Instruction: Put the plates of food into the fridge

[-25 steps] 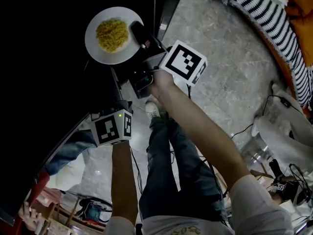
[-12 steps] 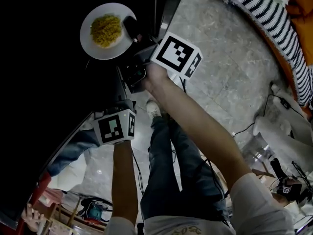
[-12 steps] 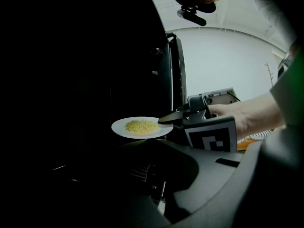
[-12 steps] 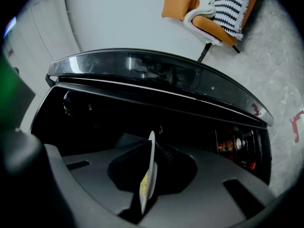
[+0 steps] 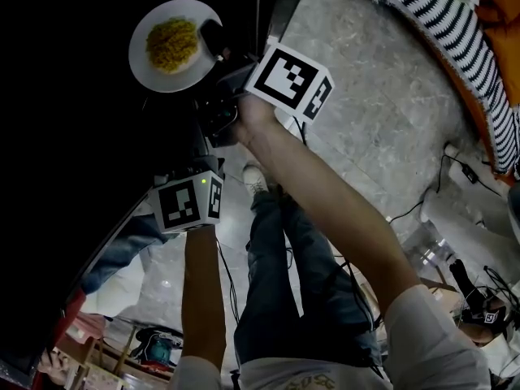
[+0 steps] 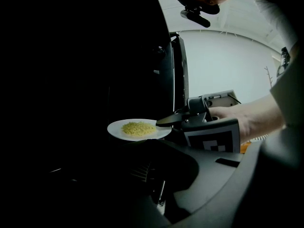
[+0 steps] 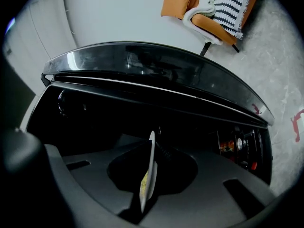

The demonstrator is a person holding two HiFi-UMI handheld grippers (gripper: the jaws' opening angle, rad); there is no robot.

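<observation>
Right claw: the right claw (image 5: 214,43) has its jaws closed on the rim of the plate (image 5: 162,78); in its own view the plate stands edge-on between them.
Plate: white and round, carried level in the left gripper view, out in front of the dark fridge (image 5: 65,96) opening, touching nothing but the claw.
Food: a heap of yellow food (image 5: 172,45) lies in the middle of the plate, apart from the gripped edge.
Left claw: the left claw (image 6: 159,184) sits lower and nearer the person than the right one; its jaws are lost in shadow, so I cannot tell how far apart they stand or whether they hold anything.
Marker cubes: the right cube (image 5: 288,80) is just behind the plate; the left cube (image 5: 188,203) is below it, beside the fridge's edge.
Fridge: black, its inside too dark to make out shelves.
Floor: pale marbled floor (image 5: 382,96) lies to the right.
Armchair: an orange armchair (image 5: 496,6) with a striped cushion (image 5: 455,31) stands well apart from the fridge.
</observation>
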